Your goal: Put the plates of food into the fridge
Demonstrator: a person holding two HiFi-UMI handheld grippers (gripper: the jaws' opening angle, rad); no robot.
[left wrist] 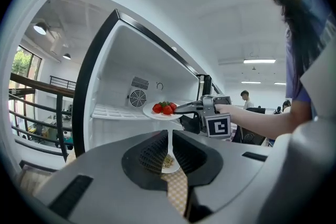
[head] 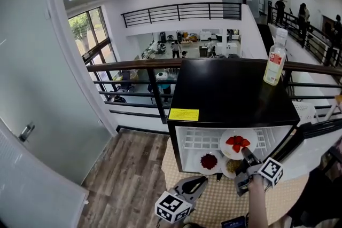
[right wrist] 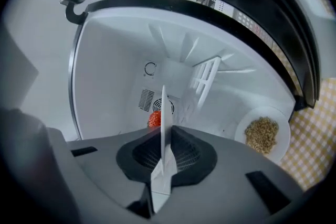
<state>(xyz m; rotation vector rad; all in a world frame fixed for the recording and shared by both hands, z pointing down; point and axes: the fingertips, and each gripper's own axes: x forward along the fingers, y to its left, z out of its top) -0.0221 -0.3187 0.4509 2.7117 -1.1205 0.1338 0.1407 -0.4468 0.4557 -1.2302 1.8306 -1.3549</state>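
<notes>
The black-topped mini fridge stands open. My right gripper is shut on the rim of a white plate of strawberries and holds it level at the wire shelf, on the right side of the opening. In the left gripper view that plate hangs in front of the shelf, with the right gripper behind it. In the right gripper view the plate shows edge-on between the jaws. My left gripper hangs shut and empty, low in front of the fridge. A plate of grains and a plate of dark red food lie below.
A clear bottle with a red label stands on the fridge top at the right. The fridge door hangs open to the right. A checkered cloth lies under the fridge. A railing runs behind, a grey wall at the left.
</notes>
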